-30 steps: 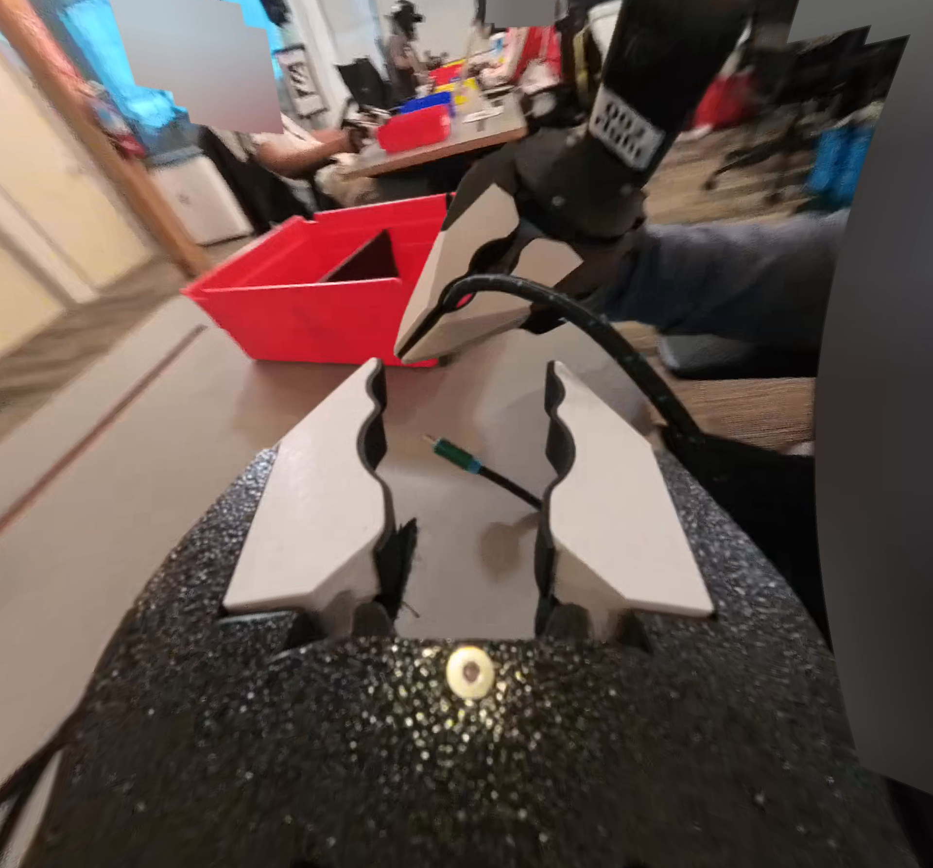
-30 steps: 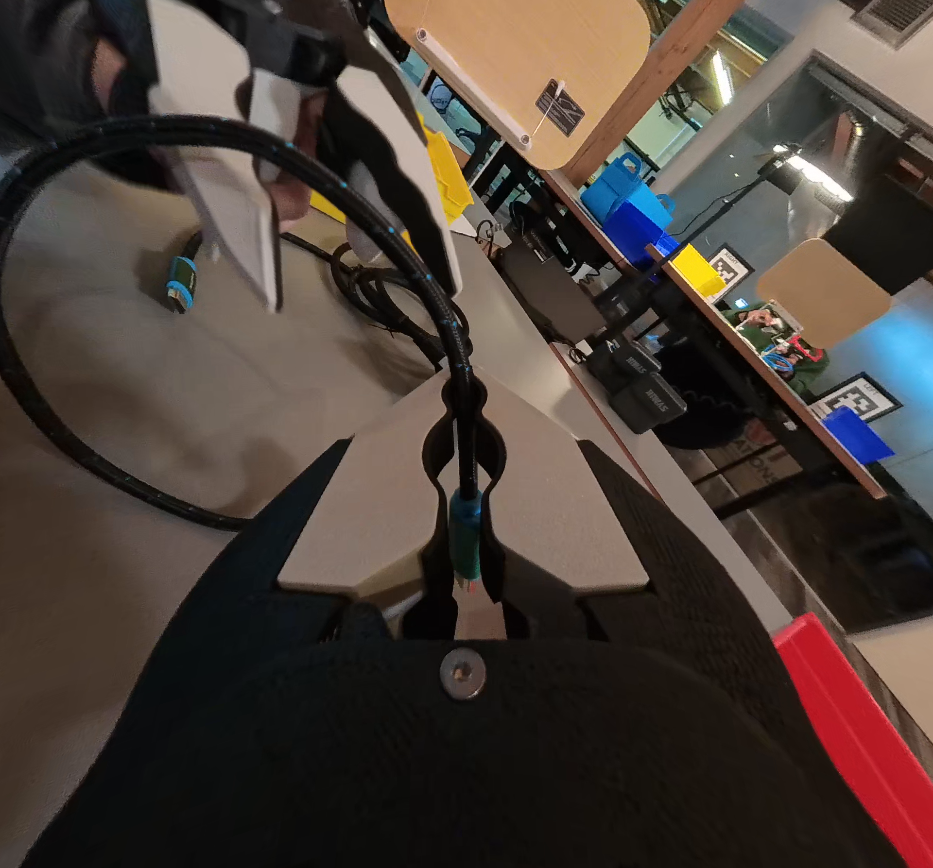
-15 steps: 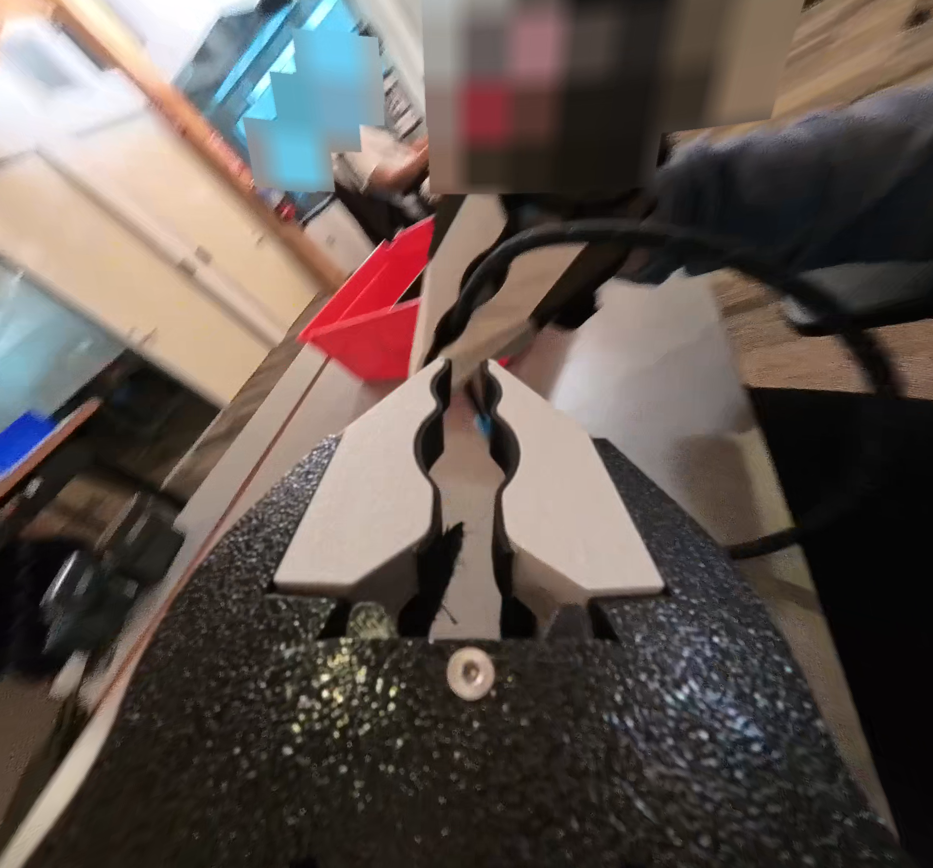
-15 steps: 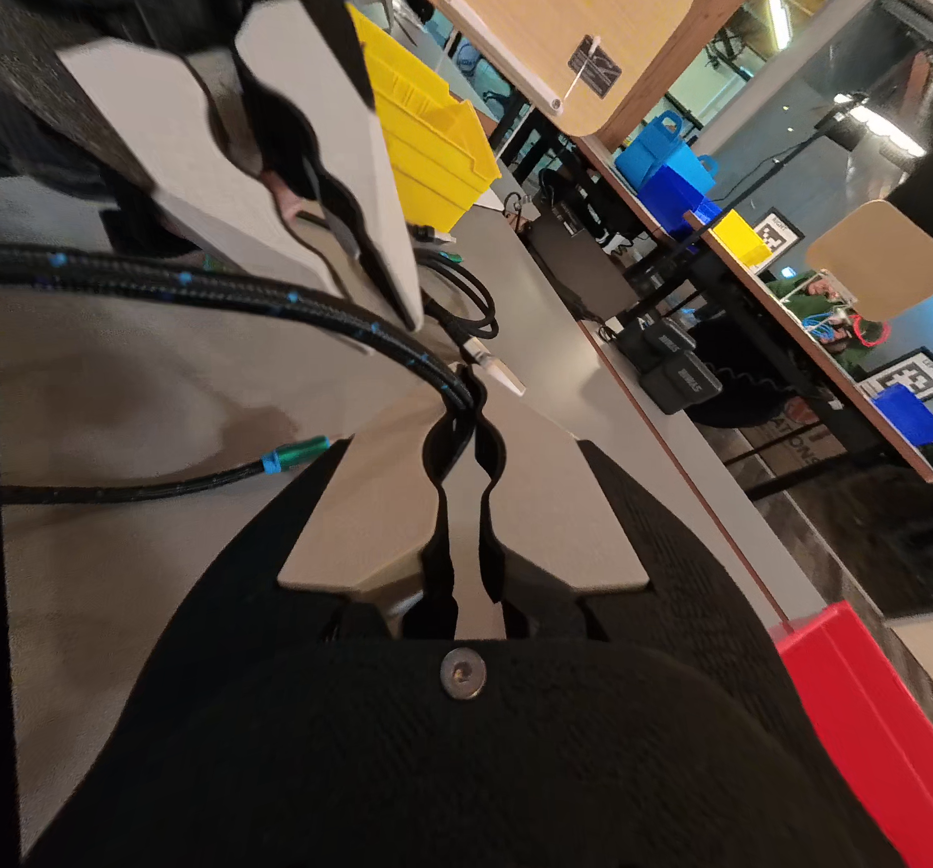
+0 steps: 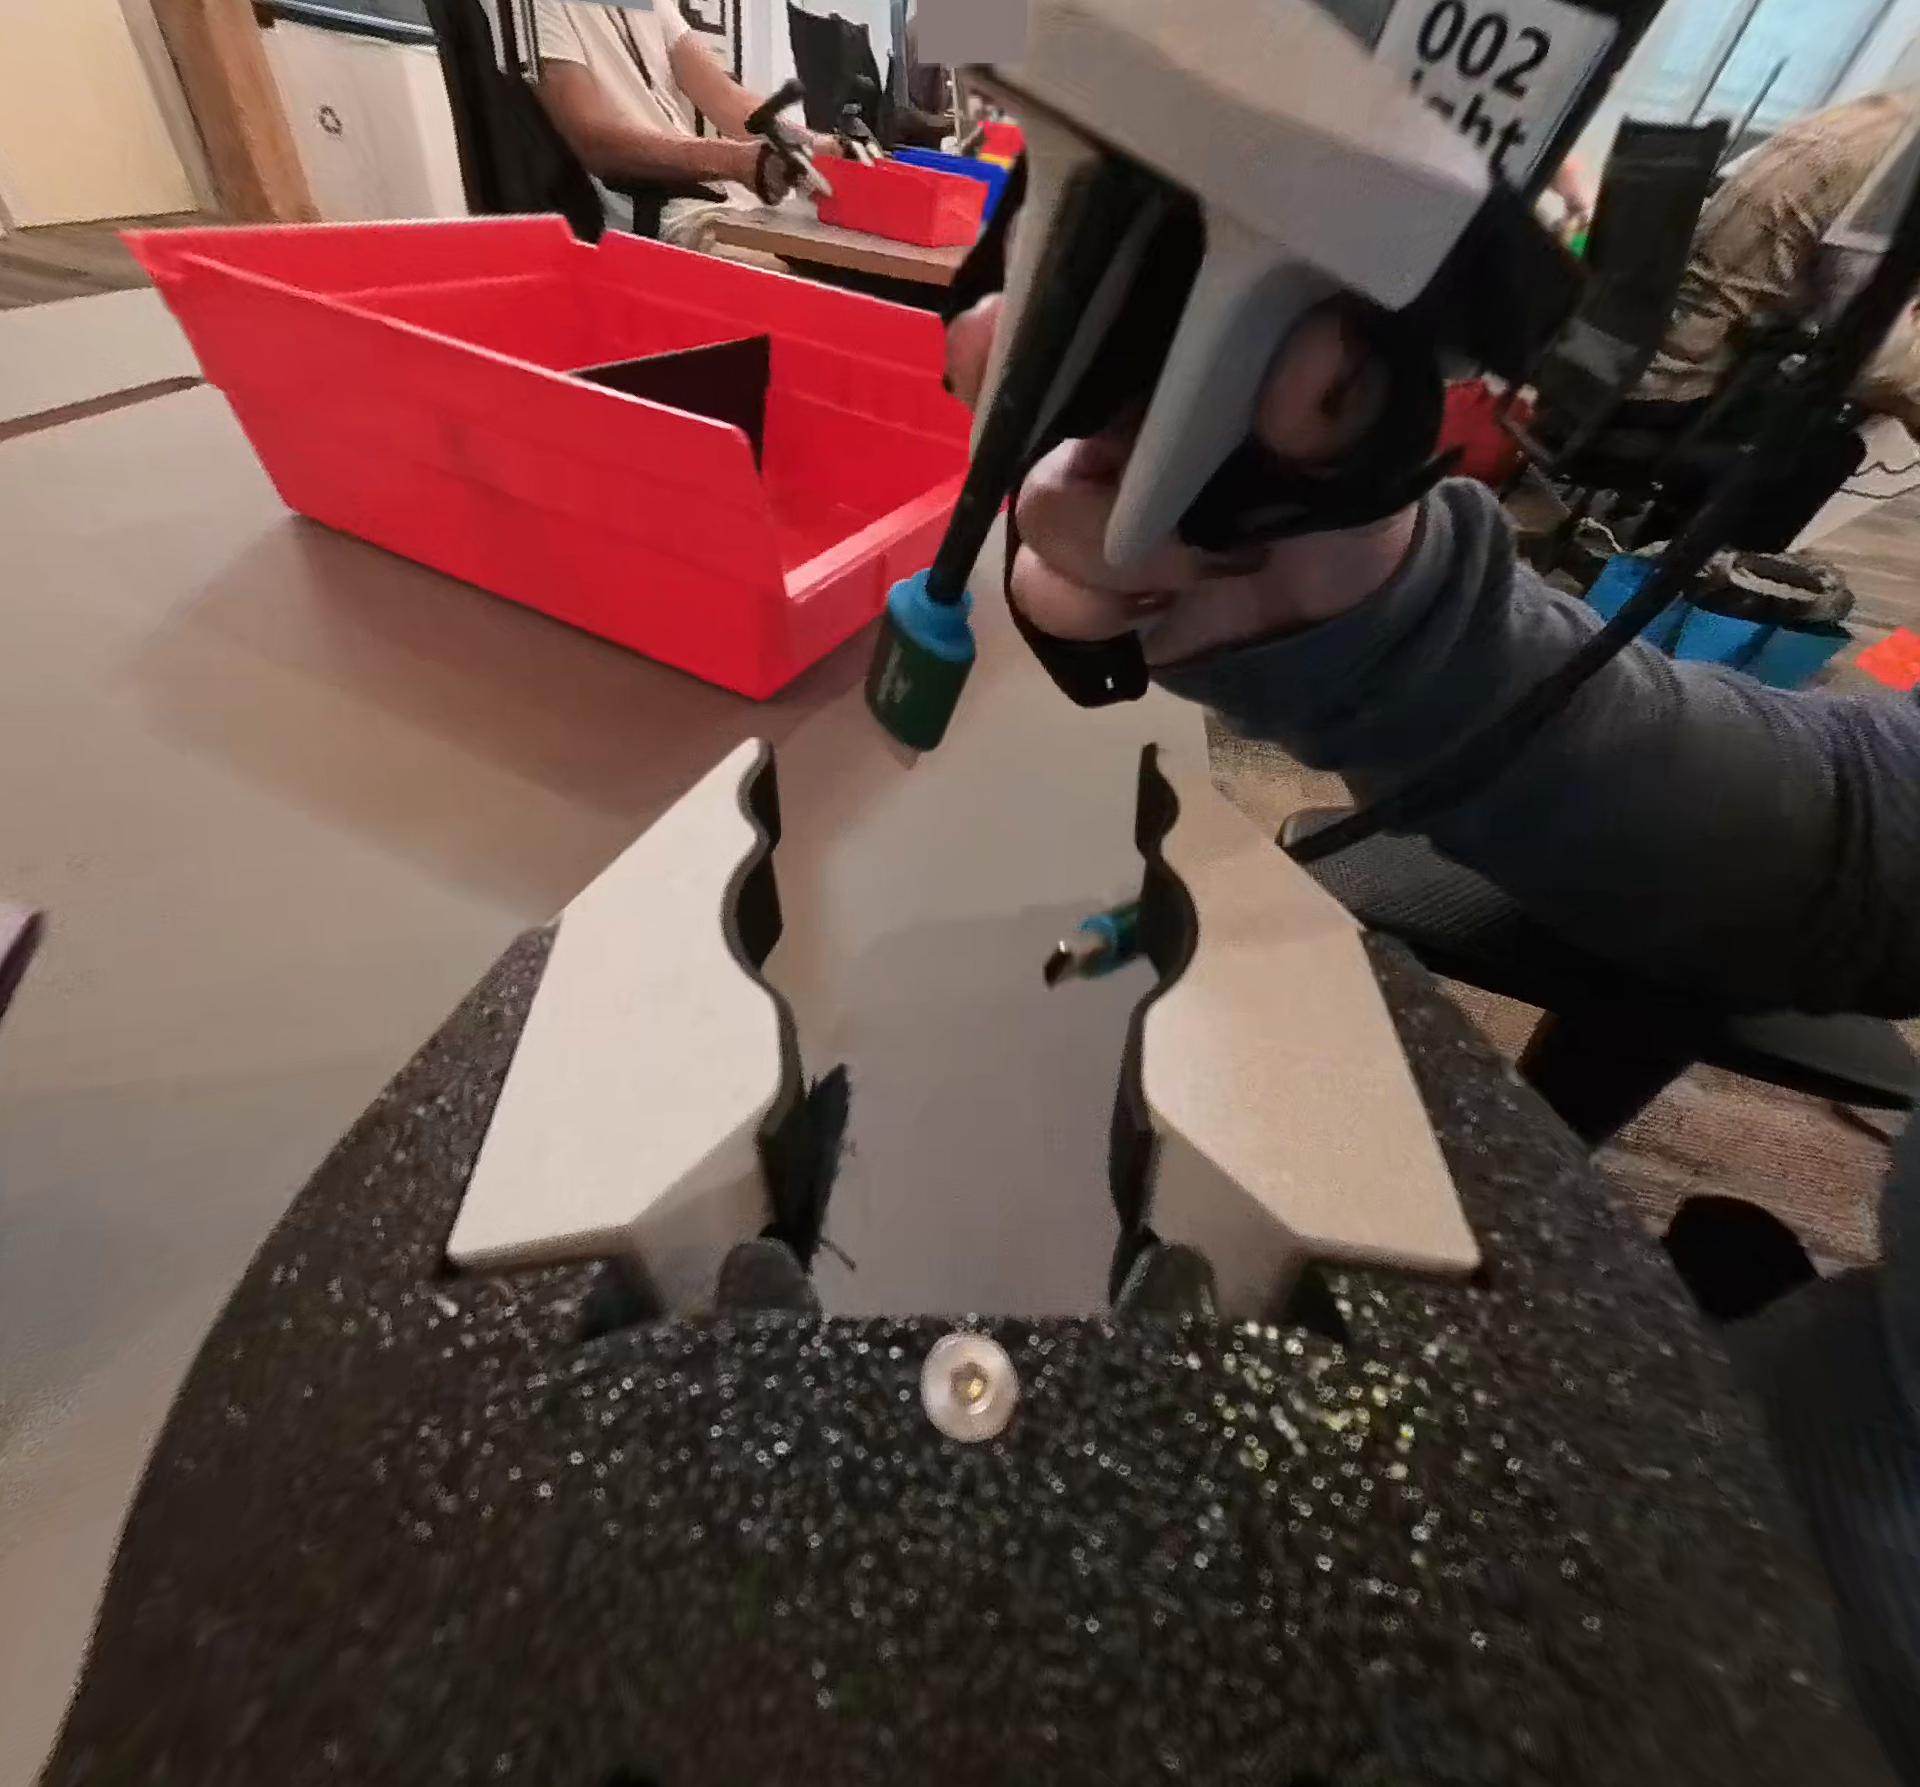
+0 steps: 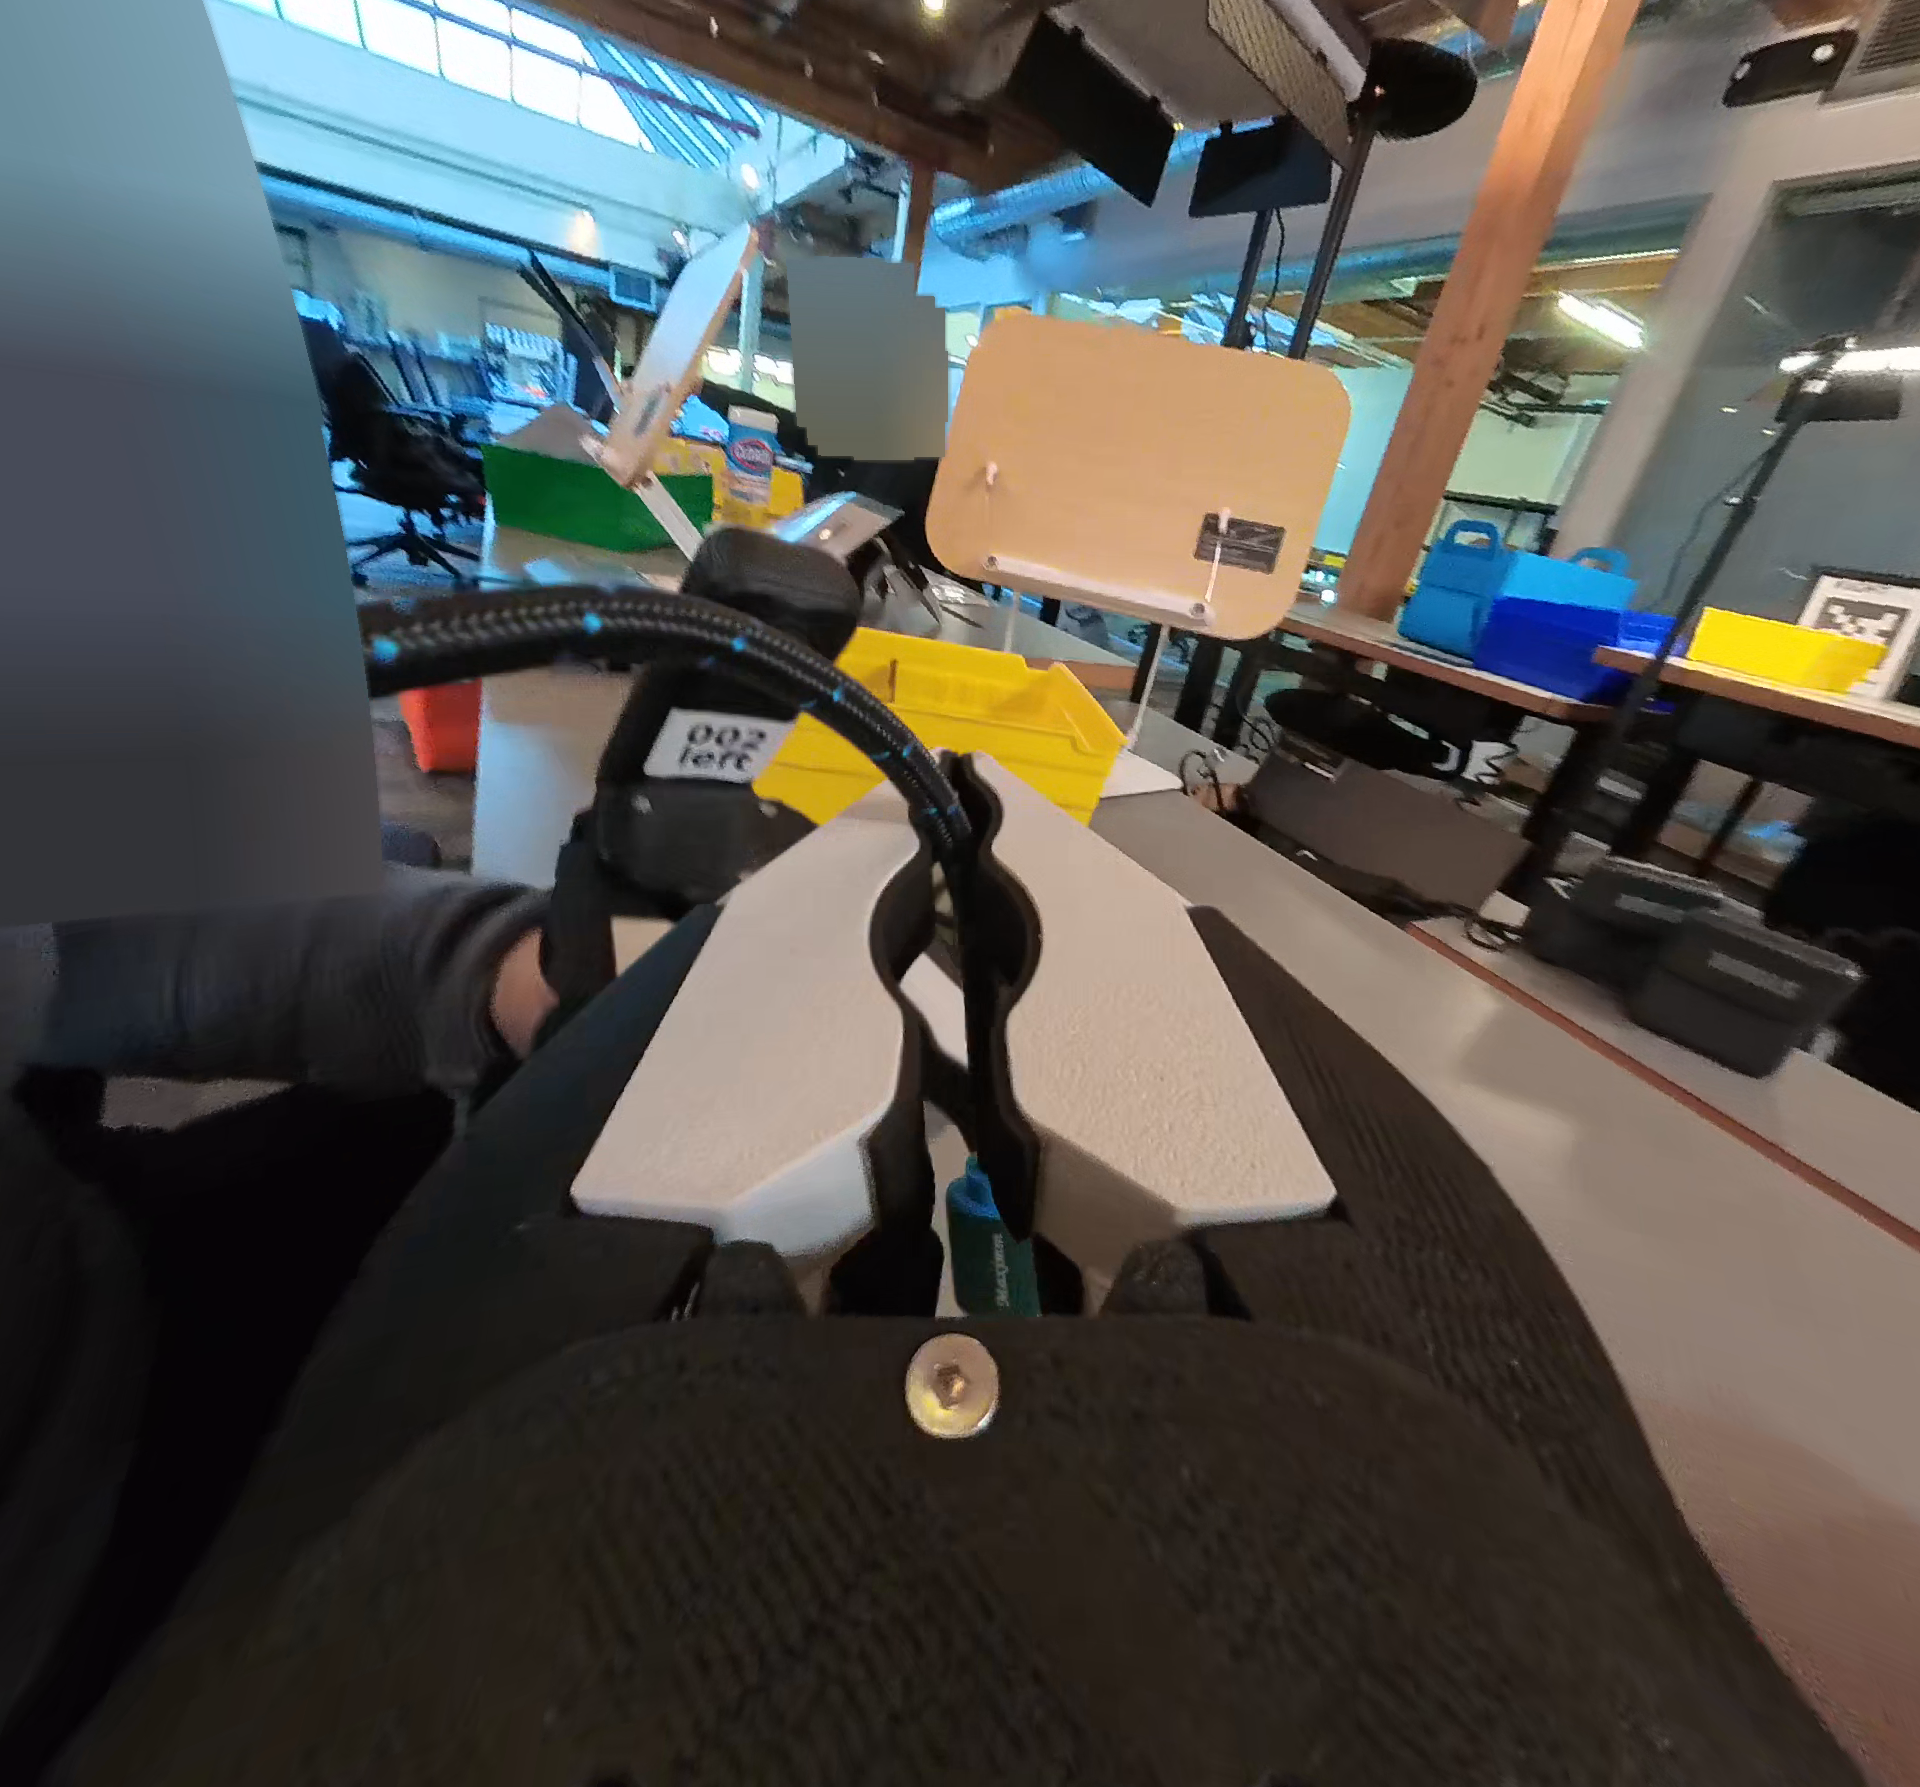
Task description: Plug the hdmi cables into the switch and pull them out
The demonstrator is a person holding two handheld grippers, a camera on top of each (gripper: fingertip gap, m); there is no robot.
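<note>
Over the grey table (image 5: pixel 312 802), I am clamping the right gripper (image 6: pixel 961 999) on the braided HDMI cable (image 6: pixel 727 636), dangling its plug (image 5: pixel 920 667) at twelve o'clock from my spread, empty left gripper (image 5: pixel 956 864), ready for regrasping.

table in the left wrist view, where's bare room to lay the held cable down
Bare table lies left of the open left tool, in front of the red bin. It is crowded to the right: a loose plug lies there, under the right tool shut on the hdmi cable.
</note>
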